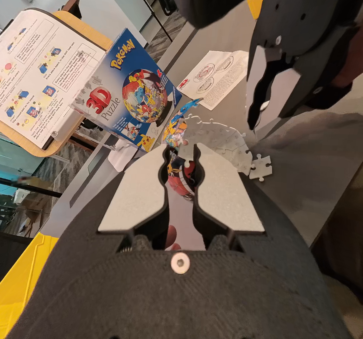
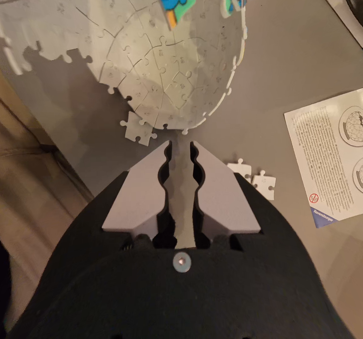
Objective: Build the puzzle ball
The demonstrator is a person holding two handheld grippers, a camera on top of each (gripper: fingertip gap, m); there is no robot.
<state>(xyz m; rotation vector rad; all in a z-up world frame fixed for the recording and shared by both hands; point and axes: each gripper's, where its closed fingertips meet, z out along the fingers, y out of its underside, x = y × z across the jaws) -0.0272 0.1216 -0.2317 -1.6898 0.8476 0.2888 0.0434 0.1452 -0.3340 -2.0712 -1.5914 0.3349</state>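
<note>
The half-built puzzle ball [image 1: 214,139] is an open shell, coloured outside and white inside. My left gripper [image 1: 181,148] is shut on its rim: the coloured outer wall shows between the jaws. In the right wrist view the shell [image 2: 157,64] hangs tilted over the grey table [image 2: 275,74], its white inside facing me. A white piece [image 2: 137,131] sticks out at its lower rim; it also shows in the left wrist view [image 1: 261,167]. My right gripper [image 2: 180,143] is slightly open and empty, just short of that rim. It also shows in the left wrist view [image 1: 265,119], above the shell.
Two loose white pieces [image 2: 264,184] lie on the table right of my right gripper. A folded instruction sheet [image 2: 330,162] lies farther right. The blue puzzle box [image 1: 133,93] stands behind the ball, beside a board with a printed page [image 1: 39,70]. A yellow bin [image 1: 19,270] is at left. Some 12 cm of space lies between my two pairs of fingers. The white piece [image 2: 137,131] sits 4 cm or so from the ends of my right fingers. Seen from the left wrist view [image 1: 263,169] as well.
</note>
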